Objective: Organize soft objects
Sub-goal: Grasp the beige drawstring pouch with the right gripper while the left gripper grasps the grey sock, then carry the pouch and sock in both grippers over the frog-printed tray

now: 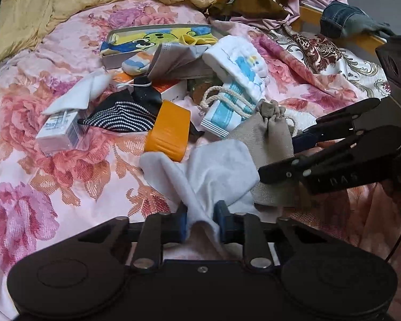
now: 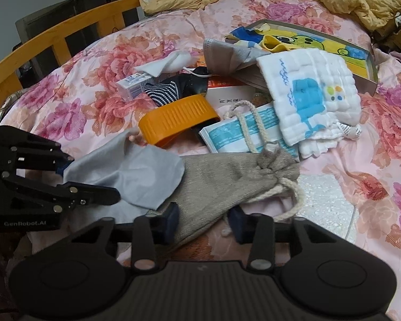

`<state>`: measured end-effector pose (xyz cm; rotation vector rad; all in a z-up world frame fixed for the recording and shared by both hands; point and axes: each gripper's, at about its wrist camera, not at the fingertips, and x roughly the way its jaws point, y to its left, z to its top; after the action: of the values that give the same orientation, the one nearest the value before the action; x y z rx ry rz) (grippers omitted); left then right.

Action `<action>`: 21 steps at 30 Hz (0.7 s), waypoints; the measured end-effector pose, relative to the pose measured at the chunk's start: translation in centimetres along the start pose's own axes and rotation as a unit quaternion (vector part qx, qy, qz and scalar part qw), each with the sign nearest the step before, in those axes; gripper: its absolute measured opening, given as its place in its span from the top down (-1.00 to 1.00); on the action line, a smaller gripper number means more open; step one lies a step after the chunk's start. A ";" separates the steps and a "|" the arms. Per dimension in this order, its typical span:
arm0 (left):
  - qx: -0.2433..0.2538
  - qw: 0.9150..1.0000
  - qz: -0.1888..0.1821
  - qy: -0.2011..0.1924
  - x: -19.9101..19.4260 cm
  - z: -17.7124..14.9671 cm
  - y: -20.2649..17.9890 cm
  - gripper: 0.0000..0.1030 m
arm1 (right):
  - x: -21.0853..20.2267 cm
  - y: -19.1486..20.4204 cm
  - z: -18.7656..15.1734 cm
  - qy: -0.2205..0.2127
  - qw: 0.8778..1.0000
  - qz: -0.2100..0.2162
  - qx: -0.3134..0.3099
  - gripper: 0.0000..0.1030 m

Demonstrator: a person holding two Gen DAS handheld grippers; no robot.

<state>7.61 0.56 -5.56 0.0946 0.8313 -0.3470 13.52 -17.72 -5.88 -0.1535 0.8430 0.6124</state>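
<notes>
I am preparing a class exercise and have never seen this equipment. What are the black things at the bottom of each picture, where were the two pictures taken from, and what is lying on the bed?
Each picture comes from a camera mounted on a hand-held gripper, looking along its two fingers. A person holds one in each hand; no robot arm is involved. In the left wrist view, the left gripper pinches a light grey cloth. In the right wrist view, the right gripper straddles a beige drawstring pouch; whether it already grips is unclear. On the floral bedspread lie an orange plastic piece, a white quilted cloth, a striped dark sock and a small carton.
</notes>
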 end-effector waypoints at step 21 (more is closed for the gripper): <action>-0.133 0.987 0.069 -0.063 -5.4 5.4 0.1 0.82 | -5.6 3.5 -0.5 -0.173 0.976 -0.067 -0.112 0.88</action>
<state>8.07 0.89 2.09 -0.1175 0.7351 -0.1082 8.35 -17.54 -1.68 -0.2980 0.4214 0.5843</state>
